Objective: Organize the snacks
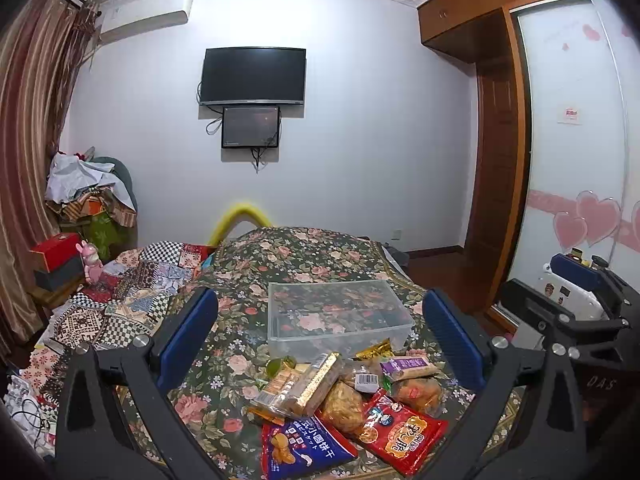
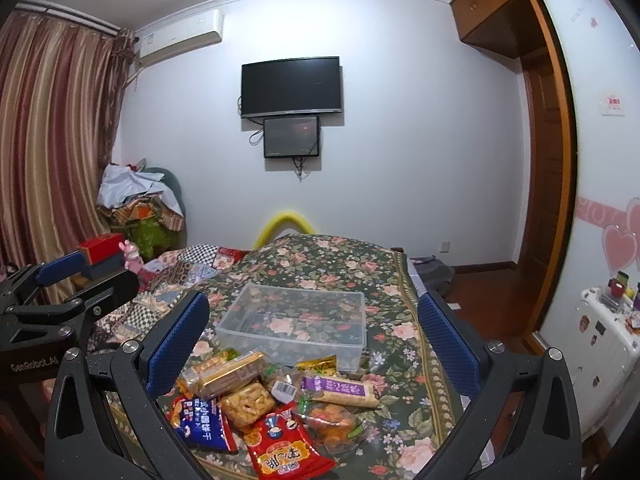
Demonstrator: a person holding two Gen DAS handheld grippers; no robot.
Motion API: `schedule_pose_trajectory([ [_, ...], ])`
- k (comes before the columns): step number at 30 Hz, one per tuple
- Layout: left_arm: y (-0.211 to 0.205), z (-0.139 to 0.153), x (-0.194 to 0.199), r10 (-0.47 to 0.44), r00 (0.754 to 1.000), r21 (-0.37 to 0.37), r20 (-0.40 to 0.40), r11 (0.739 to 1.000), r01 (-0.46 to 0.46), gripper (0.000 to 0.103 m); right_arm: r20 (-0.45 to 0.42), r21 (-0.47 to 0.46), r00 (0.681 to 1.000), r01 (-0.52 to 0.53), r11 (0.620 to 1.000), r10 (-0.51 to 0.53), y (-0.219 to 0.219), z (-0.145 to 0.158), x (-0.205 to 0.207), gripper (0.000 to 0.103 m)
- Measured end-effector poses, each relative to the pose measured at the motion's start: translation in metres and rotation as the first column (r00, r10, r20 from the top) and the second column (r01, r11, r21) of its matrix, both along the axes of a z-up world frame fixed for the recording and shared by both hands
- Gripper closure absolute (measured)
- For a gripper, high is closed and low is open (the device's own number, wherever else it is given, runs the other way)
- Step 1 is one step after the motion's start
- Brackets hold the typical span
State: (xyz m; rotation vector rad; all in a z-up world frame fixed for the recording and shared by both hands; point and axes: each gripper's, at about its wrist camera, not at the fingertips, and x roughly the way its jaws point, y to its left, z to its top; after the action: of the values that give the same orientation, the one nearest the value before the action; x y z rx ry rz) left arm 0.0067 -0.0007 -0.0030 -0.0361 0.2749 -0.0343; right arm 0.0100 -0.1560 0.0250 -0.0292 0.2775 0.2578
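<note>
Both grippers up, nothing held. Left gripper (image 1: 320, 344): jaws spread wide. Right gripper (image 2: 312, 344): same, wide and empty. Each one shows at the edge of the other's view, side by side and apart.

Snack pile (image 1: 344, 404) sits between and just below my left fingers, on the floral cover (image 1: 224, 376). Clear bin (image 1: 340, 312) lies just beyond the pile, further out along the fingers, open on top, empty as far as I can see. Front wall of the bin nearly touches the nearest packets.

Pile, from the right view: blue bag (image 2: 204, 424) toward my left finger, red bag (image 2: 280, 448) nearest me, purple bar (image 2: 340, 390) toward the right finger, gold cracker pack (image 2: 232, 372) on top at the back.

Handling, my guess: all light, film-wrapped, slick and crinkly. Bags are puffy and soft, contents likely brittle, so a gentle squeeze. Packets overlap, so lifting one may drag its neighbour.

Best hold: gold pack across its short width, since it lies on top and looks stiffest. For bags, pinch a sealed end seam rather than the belly.
</note>
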Motion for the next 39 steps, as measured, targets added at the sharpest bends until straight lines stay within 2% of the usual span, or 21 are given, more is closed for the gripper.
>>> schedule_pose_trajectory([
  [8,0.011,-0.014,0.010,-0.005,0.999,-0.022,-0.049,1.000,0.004,0.003,-0.053,0.007,0.998,-0.015,1.000,0.016,0.000,-0.013,0.009,0.000],
  [11,0.018,-0.024,0.017,-0.009,0.995,-0.018,-0.095,1.000,0.007,0.010,-0.094,0.008,0.995,-0.026,1.000,0.027,-0.003,-0.023,0.015,0.000],
  [13,0.022,-0.033,0.024,-0.013,0.990,-0.020,-0.139,1.000,0.010,0.019,-0.119,-0.004,0.993,-0.018,1.000,0.017,-0.006,-0.030,0.018,0.001],
  [16,0.028,-0.048,0.036,-0.031,0.976,-0.033,-0.215,0.999,0.024,0.023,-0.179,-0.009,0.984,-0.019,1.000,0.017,-0.010,-0.043,0.025,0.005],
  [21,0.030,-0.080,0.051,-0.046,0.945,-0.017,-0.325,0.999,0.042,0.025,-0.290,-0.003,0.956,-0.042,0.999,0.039,-0.016,-0.068,0.040,0.013],
  [25,0.032,-0.108,0.060,-0.061,0.909,-0.027,-0.412,0.998,0.054,0.025,-0.378,-0.008,0.924,-0.075,0.997,0.066,-0.014,-0.091,0.047,0.019],
  [30,0.033,-0.142,0.073,-0.058,0.858,-0.023,-0.510,0.998,0.054,0.025,-0.466,-0.015,0.880,-0.118,0.993,0.097,-0.008,-0.114,0.051,0.019],
  [39,0.039,-0.183,0.086,-0.053,0.789,-0.039,-0.612,0.999,0.038,0.022,-0.574,-0.012,0.803,-0.201,0.980,0.158,0.013,-0.152,0.062,0.020],
])
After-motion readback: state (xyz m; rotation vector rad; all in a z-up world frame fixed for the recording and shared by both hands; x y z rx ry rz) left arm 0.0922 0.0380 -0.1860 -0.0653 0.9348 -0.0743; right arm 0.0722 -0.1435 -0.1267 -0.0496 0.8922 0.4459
